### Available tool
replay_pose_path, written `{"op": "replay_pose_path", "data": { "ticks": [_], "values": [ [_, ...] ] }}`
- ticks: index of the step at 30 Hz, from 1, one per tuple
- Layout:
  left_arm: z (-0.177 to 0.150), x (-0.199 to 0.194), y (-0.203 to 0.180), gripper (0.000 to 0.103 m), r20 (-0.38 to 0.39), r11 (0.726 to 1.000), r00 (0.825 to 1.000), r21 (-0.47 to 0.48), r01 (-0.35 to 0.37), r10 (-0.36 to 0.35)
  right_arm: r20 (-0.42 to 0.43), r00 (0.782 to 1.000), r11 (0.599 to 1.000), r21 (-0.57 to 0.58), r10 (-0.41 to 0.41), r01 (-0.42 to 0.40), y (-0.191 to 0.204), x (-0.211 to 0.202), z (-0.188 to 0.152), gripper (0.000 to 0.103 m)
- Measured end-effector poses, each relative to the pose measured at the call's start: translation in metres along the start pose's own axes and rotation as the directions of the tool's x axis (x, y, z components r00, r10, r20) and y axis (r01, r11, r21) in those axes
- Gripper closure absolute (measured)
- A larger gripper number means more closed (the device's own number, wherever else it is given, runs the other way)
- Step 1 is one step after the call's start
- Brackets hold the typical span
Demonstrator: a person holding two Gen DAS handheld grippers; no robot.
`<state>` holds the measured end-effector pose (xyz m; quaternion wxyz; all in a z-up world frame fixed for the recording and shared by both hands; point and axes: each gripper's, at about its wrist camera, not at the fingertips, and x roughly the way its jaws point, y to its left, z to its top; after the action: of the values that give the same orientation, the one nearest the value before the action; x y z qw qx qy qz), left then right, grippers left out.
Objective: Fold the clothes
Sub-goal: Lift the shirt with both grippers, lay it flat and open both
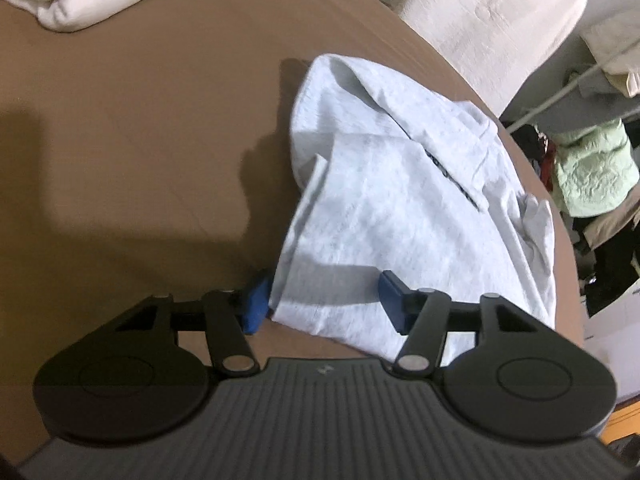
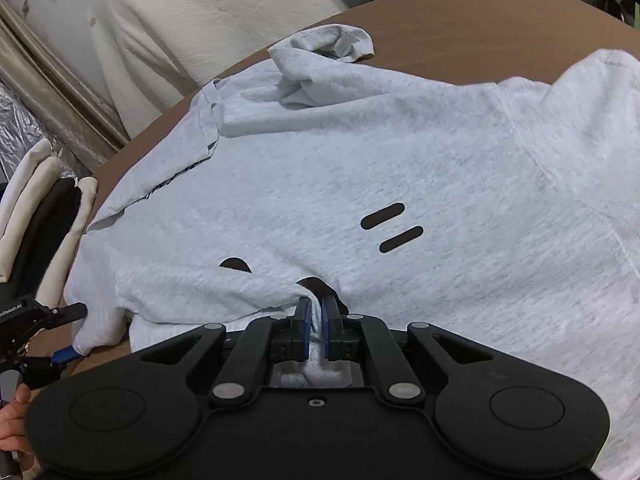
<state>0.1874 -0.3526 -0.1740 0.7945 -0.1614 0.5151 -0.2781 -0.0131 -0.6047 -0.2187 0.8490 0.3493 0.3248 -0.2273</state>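
At nine o'clock in the right wrist view, the left gripper point(image 2: 74, 334) straddles a corner of the grey T-shirt point(image 2: 360, 184), its fingers point(image 1: 256, 304) apart around the hem, not pressing. The shirt lies spread on the brown bench point(image 1: 140, 140). At six o'clock the right gripper point(image 2: 316, 330) has its fingers closed on a bunched fold of the hem. I would clamp the left corner first, then lift both edges evenly toward twelve o'clock.

We count one grey T-shirt point(image 2: 360, 168) on one brown table point(image 1: 140, 120), two grippers, and one white folded cloth point(image 1: 60, 4).
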Motion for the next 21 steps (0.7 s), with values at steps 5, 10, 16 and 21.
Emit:
{"op": "replay_pose_path", "data": {
  "ticks": [5,10,16,21],
  "values": [
    [-0.003,0.002,-0.012,0.074,-0.024,0.998,0.999,0.065,-0.027,0.029,0.008,1.0,1.0,-0.025,0.0,0.0,0.001,-0.003,-0.001,0.096],
    [-0.004,-0.008,-0.034,0.09,-0.015,0.984,0.999,0.175,-0.046,0.05,0.02,1.0,0.998,-0.058,-0.009,0.01,0.004,-0.006,-0.001,0.095],
    [0.017,-0.085,-0.05,0.094,0.107,0.954,0.994,0.298,-0.044,0.012,0.102,0.991,0.967,-0.232,-0.083,0.104,0.032,-0.04,-0.011,0.101],
    [0.035,-0.166,-0.02,0.094,0.183,0.972,0.983,0.226,-0.067,0.025,-0.075,0.948,0.927,-0.198,0.309,-0.318,0.047,-0.092,-0.019,0.101]
  ]
}}
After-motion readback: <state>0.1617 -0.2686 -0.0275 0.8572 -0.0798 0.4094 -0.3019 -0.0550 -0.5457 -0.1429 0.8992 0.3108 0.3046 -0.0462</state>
